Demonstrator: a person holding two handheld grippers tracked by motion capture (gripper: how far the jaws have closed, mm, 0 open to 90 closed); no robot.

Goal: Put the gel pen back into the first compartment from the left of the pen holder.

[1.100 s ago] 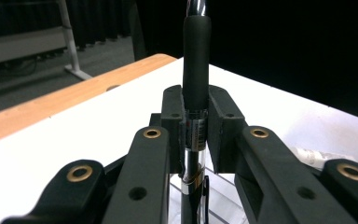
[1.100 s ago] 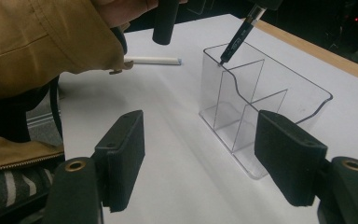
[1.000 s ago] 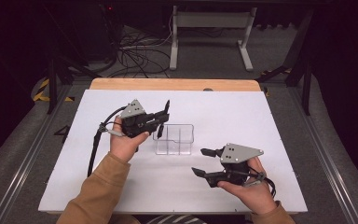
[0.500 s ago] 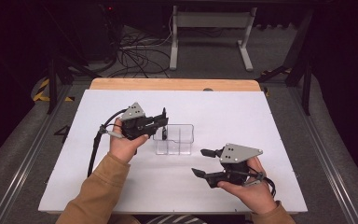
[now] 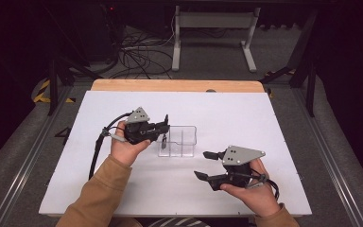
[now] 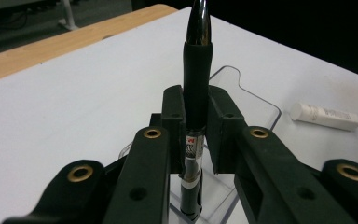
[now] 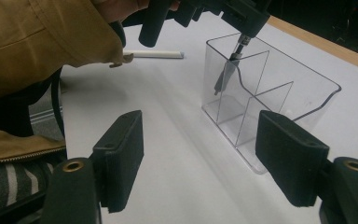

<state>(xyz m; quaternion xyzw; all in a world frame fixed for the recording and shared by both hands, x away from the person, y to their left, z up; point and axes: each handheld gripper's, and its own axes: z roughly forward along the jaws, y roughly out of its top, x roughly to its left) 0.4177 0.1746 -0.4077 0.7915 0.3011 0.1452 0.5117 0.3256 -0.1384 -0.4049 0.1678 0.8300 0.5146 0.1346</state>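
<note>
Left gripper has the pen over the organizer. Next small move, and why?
Probably lower a touch, then open. The left gripper clamps the pen upright, its lower end already inside an end compartment of the clear organizer, above the floor. The right gripper is open, apart.

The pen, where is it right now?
The pen stands upright, clamped in the left gripper, its lower end inside the clear organizer's left compartment.

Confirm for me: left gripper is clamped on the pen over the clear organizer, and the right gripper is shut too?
Not quite. The left gripper is clamped on the pen over the clear organizer, but the right gripper is open, gripping nothing, as the right gripper view shows.
</note>
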